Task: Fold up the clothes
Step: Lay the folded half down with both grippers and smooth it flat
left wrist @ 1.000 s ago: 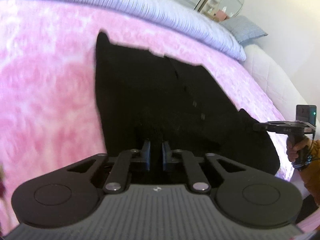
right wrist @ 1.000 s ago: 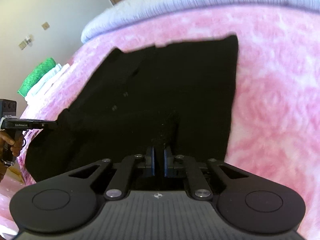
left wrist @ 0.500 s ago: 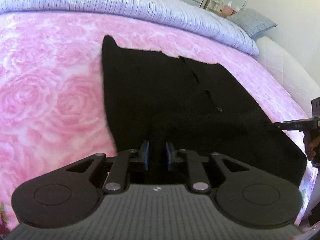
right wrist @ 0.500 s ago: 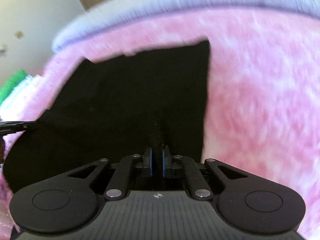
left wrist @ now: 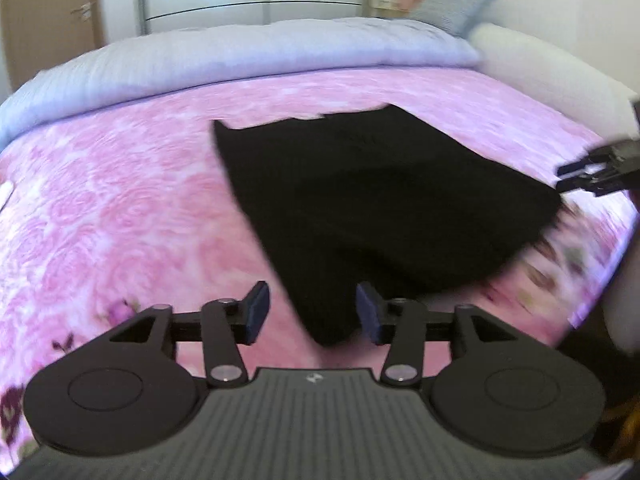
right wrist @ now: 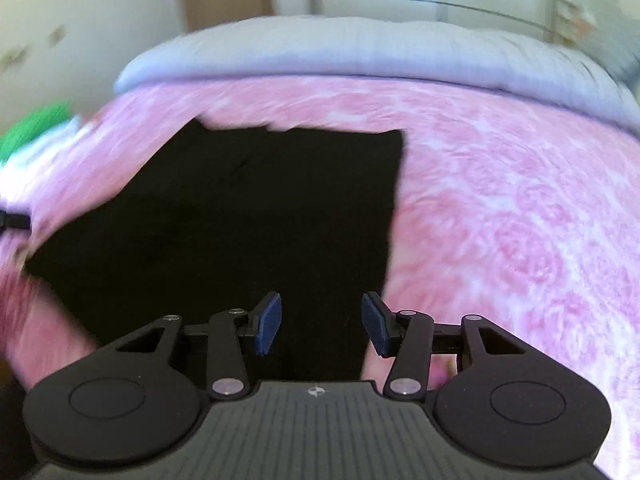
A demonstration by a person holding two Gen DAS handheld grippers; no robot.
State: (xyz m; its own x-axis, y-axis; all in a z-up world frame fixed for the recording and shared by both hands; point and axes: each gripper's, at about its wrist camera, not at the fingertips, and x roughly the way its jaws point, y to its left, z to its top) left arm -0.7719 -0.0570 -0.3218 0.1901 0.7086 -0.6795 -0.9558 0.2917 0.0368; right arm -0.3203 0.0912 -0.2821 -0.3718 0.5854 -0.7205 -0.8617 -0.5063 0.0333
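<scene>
A black garment [left wrist: 380, 208] lies flat on the pink rose-patterned bedspread [left wrist: 120, 208]. In the left wrist view my left gripper [left wrist: 312, 314] is open, its blue pads on either side of the garment's near corner, holding nothing. In the right wrist view the same garment [right wrist: 248, 216] fills the middle, and my right gripper [right wrist: 320, 328] is open over its near edge, empty. The right gripper also shows at the right edge of the left wrist view [left wrist: 596, 172], beside the garment's right corner.
A pale lilac duvet [left wrist: 248, 56] lies across the far side of the bed. A grey pillow [left wrist: 452, 4] sits far right. Green and white folded items [right wrist: 32, 132] lie at the bed's left edge. A door and wardrobe stand behind.
Both grippers were shut on the garment's near edge; they have opened and let go. The garment now lies flat on the bed, and both cameras have pulled back and tilted up.
</scene>
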